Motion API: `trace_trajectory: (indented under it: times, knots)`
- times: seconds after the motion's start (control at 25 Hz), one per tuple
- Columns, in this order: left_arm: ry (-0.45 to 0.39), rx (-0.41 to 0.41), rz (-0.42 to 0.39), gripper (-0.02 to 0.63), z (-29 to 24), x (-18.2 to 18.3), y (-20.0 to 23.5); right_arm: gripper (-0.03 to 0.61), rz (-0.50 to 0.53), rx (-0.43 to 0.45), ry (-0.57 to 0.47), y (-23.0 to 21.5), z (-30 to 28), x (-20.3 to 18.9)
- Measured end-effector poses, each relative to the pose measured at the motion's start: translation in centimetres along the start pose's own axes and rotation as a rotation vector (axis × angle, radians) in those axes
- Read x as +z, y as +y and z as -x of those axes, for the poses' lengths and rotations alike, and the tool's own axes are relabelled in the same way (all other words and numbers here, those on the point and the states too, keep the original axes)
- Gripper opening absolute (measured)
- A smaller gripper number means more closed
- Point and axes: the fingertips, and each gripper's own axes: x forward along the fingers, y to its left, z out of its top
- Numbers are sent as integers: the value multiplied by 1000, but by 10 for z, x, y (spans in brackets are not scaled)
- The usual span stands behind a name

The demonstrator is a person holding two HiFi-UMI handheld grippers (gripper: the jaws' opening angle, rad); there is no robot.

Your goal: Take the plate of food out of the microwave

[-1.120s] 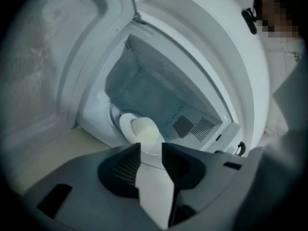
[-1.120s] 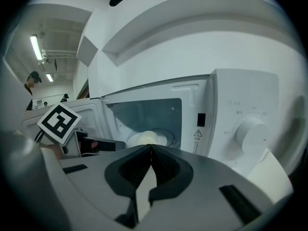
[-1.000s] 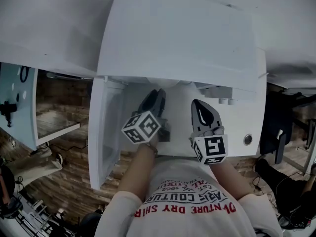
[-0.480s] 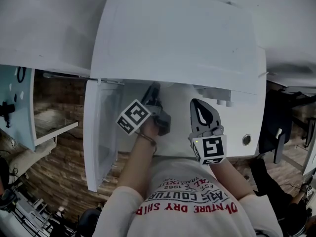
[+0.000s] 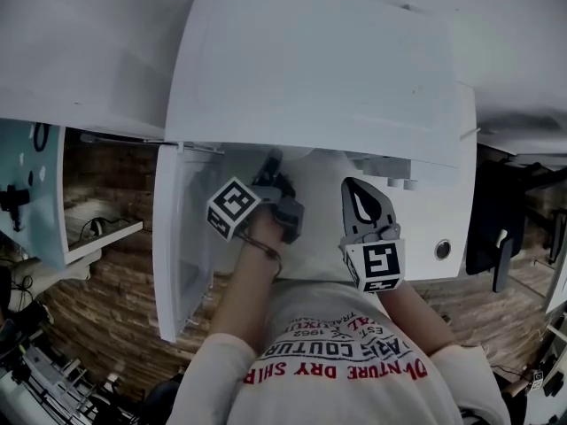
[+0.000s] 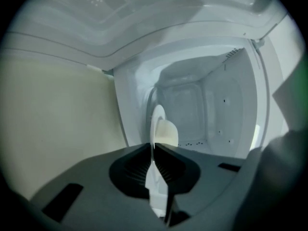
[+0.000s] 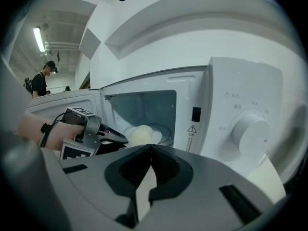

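Our left tool [image 6: 153, 148], rolled sideways so one jaw goes over and one under, has just clamped onto the plate [image 6: 157, 115], which we judge lies flat inside the microwave [image 5: 310, 69], face up, round with no long axis, food [image 6: 167, 133] on top, while our right tool [image 7: 150, 149] hangs outside, jaws together, empty.

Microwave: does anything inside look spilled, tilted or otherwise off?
Nothing stands out. The plate lies flat inside the microwave with the pale bun on it, nothing is spilled, and the door is swung open.
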Motion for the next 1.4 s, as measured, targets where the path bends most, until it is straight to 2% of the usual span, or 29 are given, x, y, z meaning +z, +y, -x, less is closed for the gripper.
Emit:
trace_trajectory:
  times: [0.12, 0.28, 0.72, 0.96, 1.2, 1.4]
  knots:
    - [-1, -32, 37, 22, 3, -1, -4, 12, 2, -2, 1, 1, 1, 0]
    - [3, -79, 38, 15, 8, -1, -14, 12, 2, -18, -5, -1, 3, 2]
    - [-14, -133, 86, 14, 37, -5, -13, 12, 1, -31, -20, 3, 16, 3]
    - [7, -169, 74, 14, 66, -14, -19, 12, -3, -40, -38, 8, 28, 7]
    - [48, -201, 22, 15, 96, -32, -29, 12, -10, -55, -62, 9, 39, 12]
    - [89, -273, 12, 15, 125, -50, -56, 12, -7, -66, -93, 13, 51, 17]
